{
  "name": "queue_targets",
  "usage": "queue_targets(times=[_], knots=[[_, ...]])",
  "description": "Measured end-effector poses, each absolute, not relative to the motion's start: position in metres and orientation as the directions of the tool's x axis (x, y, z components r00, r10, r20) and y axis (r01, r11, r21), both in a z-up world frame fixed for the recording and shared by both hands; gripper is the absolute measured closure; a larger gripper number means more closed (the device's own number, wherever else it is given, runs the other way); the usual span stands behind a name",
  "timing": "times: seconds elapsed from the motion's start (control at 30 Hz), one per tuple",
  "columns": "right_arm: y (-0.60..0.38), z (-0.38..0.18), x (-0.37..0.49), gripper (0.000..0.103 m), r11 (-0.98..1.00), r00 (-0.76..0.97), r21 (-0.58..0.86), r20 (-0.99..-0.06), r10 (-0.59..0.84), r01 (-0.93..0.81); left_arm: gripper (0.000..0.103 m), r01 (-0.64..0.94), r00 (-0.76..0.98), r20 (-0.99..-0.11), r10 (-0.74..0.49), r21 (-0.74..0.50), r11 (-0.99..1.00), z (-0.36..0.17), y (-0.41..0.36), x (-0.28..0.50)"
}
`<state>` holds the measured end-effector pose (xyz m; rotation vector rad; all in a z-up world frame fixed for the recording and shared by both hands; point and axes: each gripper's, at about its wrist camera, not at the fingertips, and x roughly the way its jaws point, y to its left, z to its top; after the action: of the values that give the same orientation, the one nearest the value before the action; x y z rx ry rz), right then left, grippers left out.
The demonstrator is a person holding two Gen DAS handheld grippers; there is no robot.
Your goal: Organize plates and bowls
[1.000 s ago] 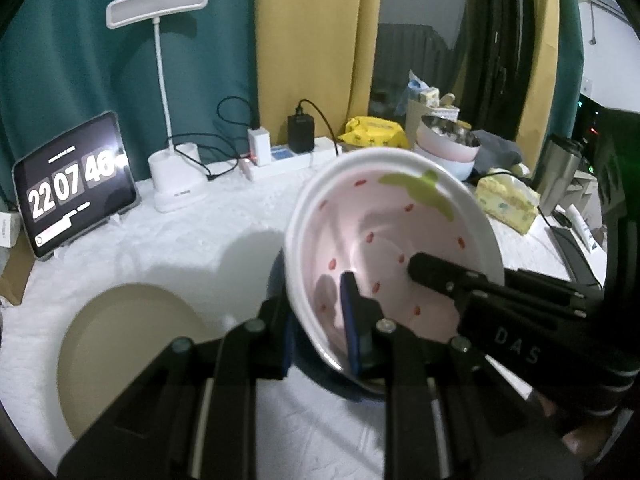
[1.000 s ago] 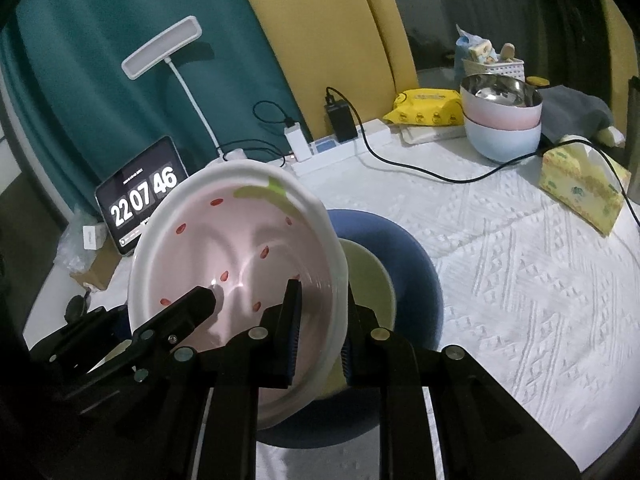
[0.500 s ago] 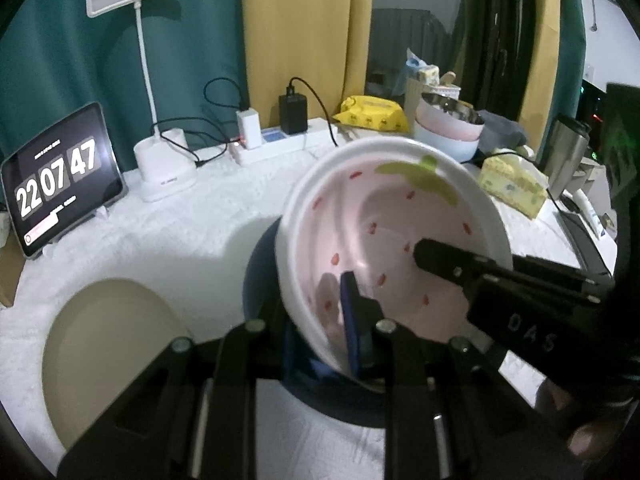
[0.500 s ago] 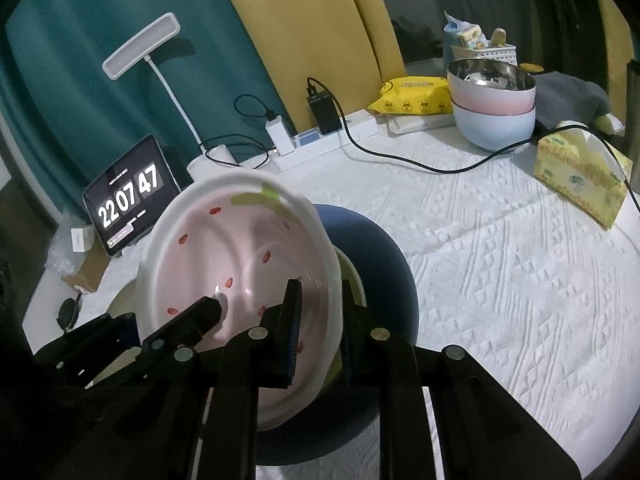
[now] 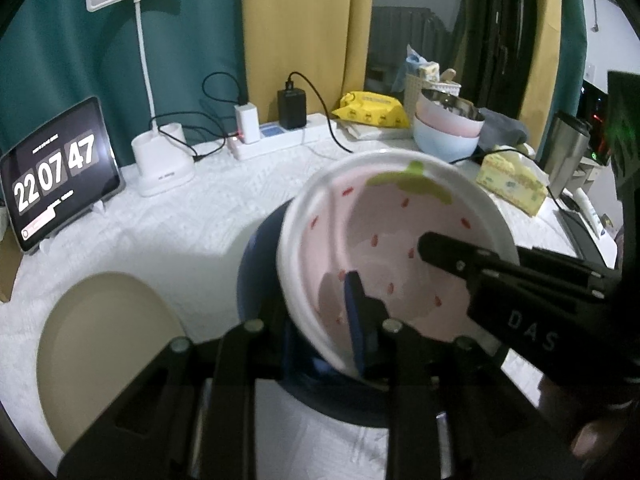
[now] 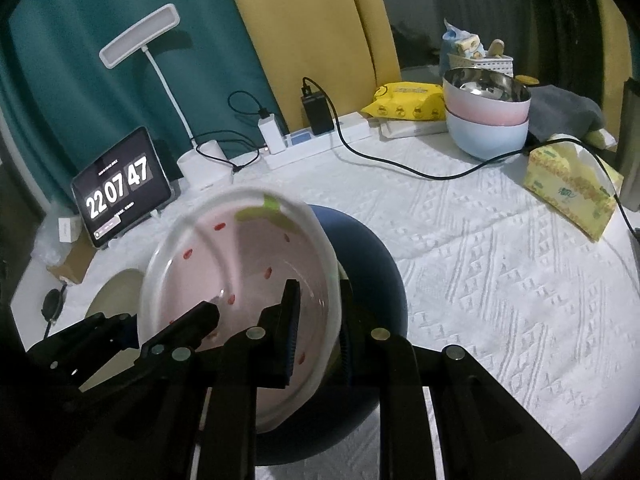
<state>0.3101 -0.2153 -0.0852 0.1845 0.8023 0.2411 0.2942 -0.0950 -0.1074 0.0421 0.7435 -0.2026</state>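
Both claws, the left gripper (image 5: pixel 320 316) (jaws just loosening) and right gripper (image 6: pixel 318 332), are clamping the strawberry bowl (image 6: pixel 240 296), lowering it tilted over the blue plate (image 6: pixel 368 264), the tan plate (image 5: pixel 104 356) waiting unstacked.

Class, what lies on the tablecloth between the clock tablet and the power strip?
The white desk lamp's base stands between the clock tablet and the power strip, black cables trailing beside it; the left wrist view shows this best.

Tablet clock (image 5: pixel 56 170); desk lamp (image 5: pixel 160 148); power strip (image 6: pixel 320 138); tissue box (image 6: pixel 568 190).
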Motion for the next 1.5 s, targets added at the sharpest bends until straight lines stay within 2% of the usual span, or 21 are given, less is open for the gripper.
queue_targets(times=[0.13,0.2,0.5,0.6,1.03,1.4,1.5], knots=[[-0.215,-0.083,0.310,0.079,0.950,0.668,0.274,-0.681,0.301,-0.148,0.076,0.188,0.721,-0.674,-0.158,-0.029,0.982,-0.106,-0.094,0.294],[-0.216,-0.081,0.309,0.071,0.946,0.668,0.288,-0.675,0.312,-0.151,0.074,0.161,0.723,-0.676,-0.141,-0.034,0.986,-0.105,-0.089,0.296],[-0.214,-0.079,0.308,0.069,0.949,0.675,0.280,-0.673,0.302,-0.146,0.074,0.165,0.731,-0.666,-0.146,-0.035,0.986,-0.102,-0.086,0.293],[-0.218,-0.072,0.305,0.058,0.955,0.707,0.264,-0.650,0.278,-0.132,0.074,0.170,0.736,-0.660,-0.149,-0.033,0.985,-0.099,-0.089,0.290],[-0.239,-0.067,0.301,0.058,0.961,0.727,0.258,-0.642,0.244,-0.096,0.074,0.146,0.751,-0.644,-0.148,-0.056,0.988,-0.090,-0.075,0.286],[-0.258,-0.072,0.300,0.058,0.964,0.728,0.255,-0.647,0.225,-0.070,0.073,0.116,0.734,-0.666,-0.134,-0.072,0.991,-0.100,-0.063,0.285],[-0.262,-0.076,0.300,0.058,0.966,0.725,0.248,-0.653,0.219,-0.068,0.068,0.106,0.737,-0.664,-0.128,-0.074,0.992,-0.100,-0.060,0.284]])
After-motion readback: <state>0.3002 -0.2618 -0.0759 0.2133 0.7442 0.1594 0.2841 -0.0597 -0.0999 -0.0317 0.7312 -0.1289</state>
